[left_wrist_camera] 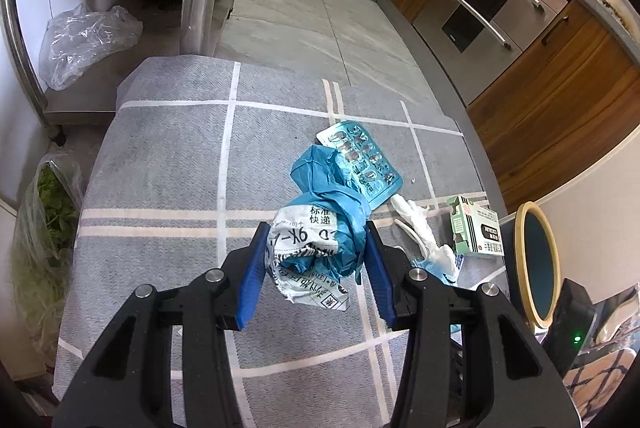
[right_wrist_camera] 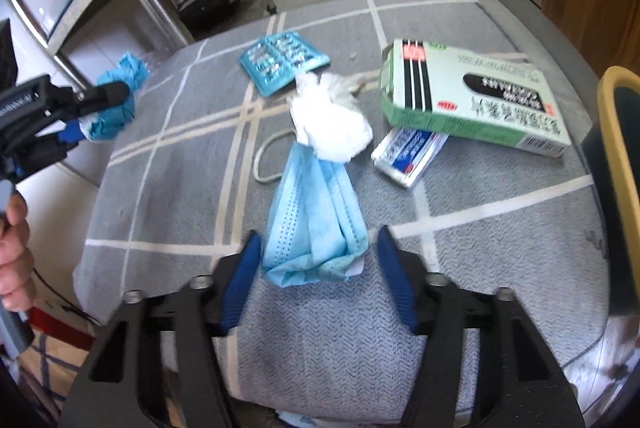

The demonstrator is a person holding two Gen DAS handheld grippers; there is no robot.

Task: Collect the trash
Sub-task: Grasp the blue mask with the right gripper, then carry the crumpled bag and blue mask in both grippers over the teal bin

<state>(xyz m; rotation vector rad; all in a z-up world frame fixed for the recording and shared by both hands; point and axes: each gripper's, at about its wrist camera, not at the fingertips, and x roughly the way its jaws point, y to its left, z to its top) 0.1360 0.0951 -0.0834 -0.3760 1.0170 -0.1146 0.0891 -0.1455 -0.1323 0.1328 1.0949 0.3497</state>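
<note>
While left gripper (left_wrist_camera: 316, 252) is clamping crumpled wad (left_wrist_camera: 320, 228) above table (right_wrist_camera: 500, 228), right gripper (right_wrist_camera: 316, 260) is straddling face mask (right_wrist_camera: 316, 228), jaws apart, not pinching; risk: thin mask slipping free, dragging tissue (right_wrist_camera: 332, 124) along.

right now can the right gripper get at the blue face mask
Probably yes: the face mask lies flat on the cloth with its near end between the open right gripper fingers, nothing covering that end.

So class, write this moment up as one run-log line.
left tongs: shut on crumpled wad, lifted | right tongs: open, straddling face mask | on cloth: blister pack, green box
</note>
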